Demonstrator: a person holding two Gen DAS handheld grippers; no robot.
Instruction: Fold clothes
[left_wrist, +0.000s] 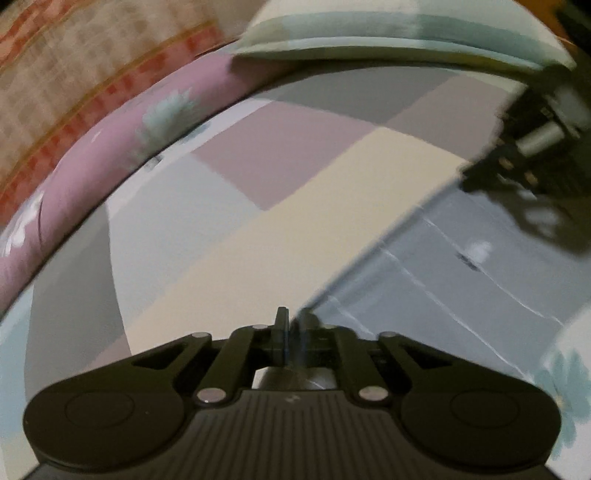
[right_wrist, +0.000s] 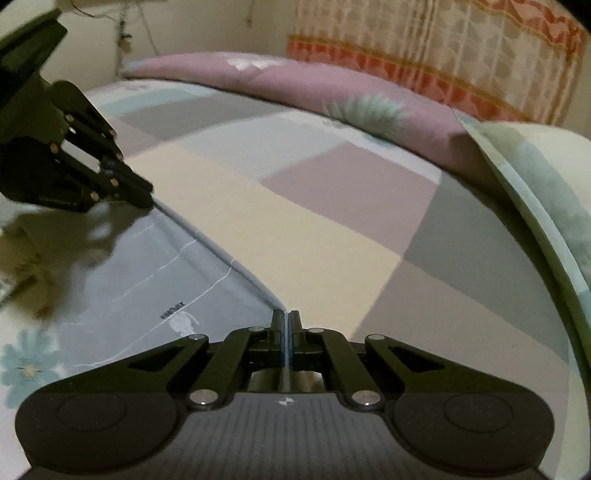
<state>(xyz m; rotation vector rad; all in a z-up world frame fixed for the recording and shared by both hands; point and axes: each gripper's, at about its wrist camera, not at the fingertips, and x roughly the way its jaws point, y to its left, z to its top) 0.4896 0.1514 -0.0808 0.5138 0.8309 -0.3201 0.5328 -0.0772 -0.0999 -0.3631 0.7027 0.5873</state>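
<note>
1. Left wrist view: the left hand-held gripper (left_wrist: 291, 332) is pressed together on the edge of a grey garment (left_wrist: 461, 258), which stretches toward the right hand-held gripper (left_wrist: 491, 177) over the patchwork bed (left_wrist: 258, 229); a pillow (left_wrist: 388, 40) lies beyond.
2. Right wrist view: the right hand-held gripper (right_wrist: 285, 326) likewise pinches that edge, drawn taut. Judged mid-fold; how many folds are done cannot be told.

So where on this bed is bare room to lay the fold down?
Free: the checked sheet between the grey garment edge, the pink quilt and the pillow. Crowded: along that edge, both claws, left and right.
</note>
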